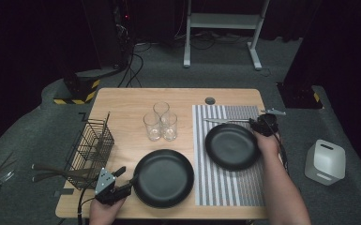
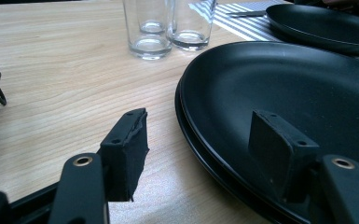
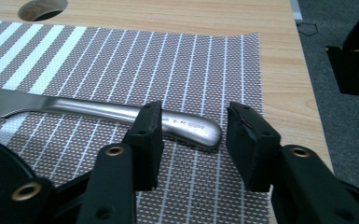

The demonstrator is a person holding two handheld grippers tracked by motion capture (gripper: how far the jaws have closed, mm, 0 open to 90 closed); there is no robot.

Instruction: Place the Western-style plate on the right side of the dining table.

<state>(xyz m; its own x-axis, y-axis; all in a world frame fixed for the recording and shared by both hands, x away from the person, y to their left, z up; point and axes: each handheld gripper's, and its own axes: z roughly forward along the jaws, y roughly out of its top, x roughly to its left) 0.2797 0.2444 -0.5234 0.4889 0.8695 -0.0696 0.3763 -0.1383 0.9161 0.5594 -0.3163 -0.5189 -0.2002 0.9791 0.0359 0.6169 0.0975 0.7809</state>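
High view: your left gripper (image 1: 122,180) sits at the table's near left corner, jaws apart, their tips at the left rim of the near round black plate (image 1: 164,178), which rests on the bare pale wooden table (image 1: 126,101). Your right gripper (image 1: 259,125) is at the far right, over the grey-and-white striped placemat (image 1: 225,187), just beyond the far rim of the second round black plate (image 1: 231,146); a silver metal table knife (image 1: 225,121) lies flat on the mat, running leftward from those jaws. Three clear drinking glasses (image 1: 160,123) stand clustered beyond the near plate; a black wire basket (image 1: 91,147) stands off to the side of your left jaws. Left gripper view: jaws wide apart, nothing clamped. One jaw hangs over bare wood, the other over the near plate's (image 2: 284,88) inside, so the rim passes between them; whether that pad touches the plate, you cannot tell. Glasses (image 2: 168,25) straight ahead, well beyond the tips. Right gripper view: jaws parted, not gripping. The knife's (image 3: 121,112) rounded handle end lies on the mat (image 3: 168,60) in the gap, passing behind the left-hand jaw, well short of the right-hand one; the blade runs off past the left-hand jaw.
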